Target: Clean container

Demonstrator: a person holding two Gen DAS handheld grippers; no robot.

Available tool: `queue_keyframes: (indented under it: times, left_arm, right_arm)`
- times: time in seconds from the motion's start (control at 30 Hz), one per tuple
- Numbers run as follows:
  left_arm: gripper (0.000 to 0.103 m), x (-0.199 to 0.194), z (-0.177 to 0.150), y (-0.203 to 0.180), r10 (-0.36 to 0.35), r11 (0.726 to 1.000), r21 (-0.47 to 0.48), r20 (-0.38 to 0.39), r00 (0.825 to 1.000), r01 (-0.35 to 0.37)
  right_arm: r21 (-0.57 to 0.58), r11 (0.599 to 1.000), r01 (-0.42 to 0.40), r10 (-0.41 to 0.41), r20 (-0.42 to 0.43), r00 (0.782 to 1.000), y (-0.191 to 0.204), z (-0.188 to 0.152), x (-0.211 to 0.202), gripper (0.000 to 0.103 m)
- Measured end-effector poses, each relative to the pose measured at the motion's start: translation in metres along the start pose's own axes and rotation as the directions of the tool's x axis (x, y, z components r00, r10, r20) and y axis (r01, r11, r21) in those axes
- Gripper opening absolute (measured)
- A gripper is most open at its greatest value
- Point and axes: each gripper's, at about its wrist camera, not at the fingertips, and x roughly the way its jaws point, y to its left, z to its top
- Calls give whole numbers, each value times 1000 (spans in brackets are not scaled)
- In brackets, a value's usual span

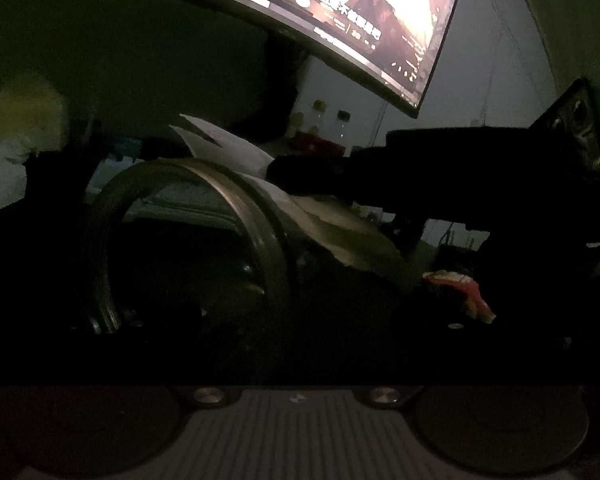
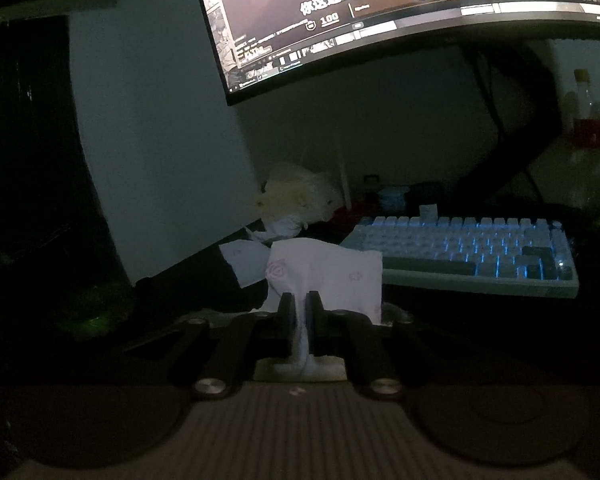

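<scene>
Keyboard and monitor crowd the space ahead.

a lit curved monitor hung above a backlit keyboard on the counter. capped bottles stood at right. a crumpled plastic bag lay left of the keyboard.

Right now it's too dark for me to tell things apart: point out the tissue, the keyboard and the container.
tissue (image 2: 332, 276): right wrist view, its printed upper sheet.
keyboard (image 2: 472, 248): right wrist view, its backlit keys.
container (image 1: 256, 216): left wrist view, its round rim.
</scene>
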Motion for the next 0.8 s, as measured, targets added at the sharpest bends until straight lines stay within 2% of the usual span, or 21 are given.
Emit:
queue_keyframes:
  times: [0.13,0.17,0.2,0.23,0.27,0.33,0.53,0.6,0.7,0.73,0.77,0.8]
  left_arm:
    - [103,0,2,-2,13,1000,8,-16,1000,-13]
    - [97,-1,2,-3,28,1000,1,-10,1000,-28]
    - [88,-2,2,-4,45,999,-8,-2,999,-45]
    - [57,-3,2,-4,54,998,-25,12,998,-54]
    - [30,-3,2,-2,27,999,-43,17,1000,-26]
    - [15,-3,3,4,-46,996,-72,19,999,47]
    - [13,-13,9,4,-142,977,-150,57,988,149]
    - [13,-22,15,1,-153,976,-148,71,986,162]
    - [15,-26,20,-1,-159,980,-115,37,986,163]
    - [27,-26,18,-2,-160,982,-97,32,987,162]
    - [55,-27,16,-2,-159,984,-78,25,987,160]
    - [74,-28,14,-3,-141,988,-62,29,990,142]
  right_arm:
    - [2,1000,0,0,-2,1000,0,1,0,8]
    - [8,1000,-1,1,-1,1000,-1,1,0,8]
    - [14,1000,-3,3,-1,1000,-1,1,-1,8]
    - [22,1000,-6,6,-1,1000,-2,1,-1,8]
    - [29,1000,-9,9,-1,1000,-3,1,-2,8]
    - [40,999,-14,14,0,1000,-4,0,-3,8]
    - [25,999,-31,31,-8,999,-2,0,-6,8]
    - [15,999,-48,48,-19,999,1,0,-9,8]
    - [10,998,-64,65,-28,998,3,0,-11,8]
    - [10,998,-69,69,-29,997,3,0,-10,8]
    - [10,997,-74,74,-30,997,2,0,-9,8]
    - [10,997,-79,79,-32,996,1,1,-8,8]
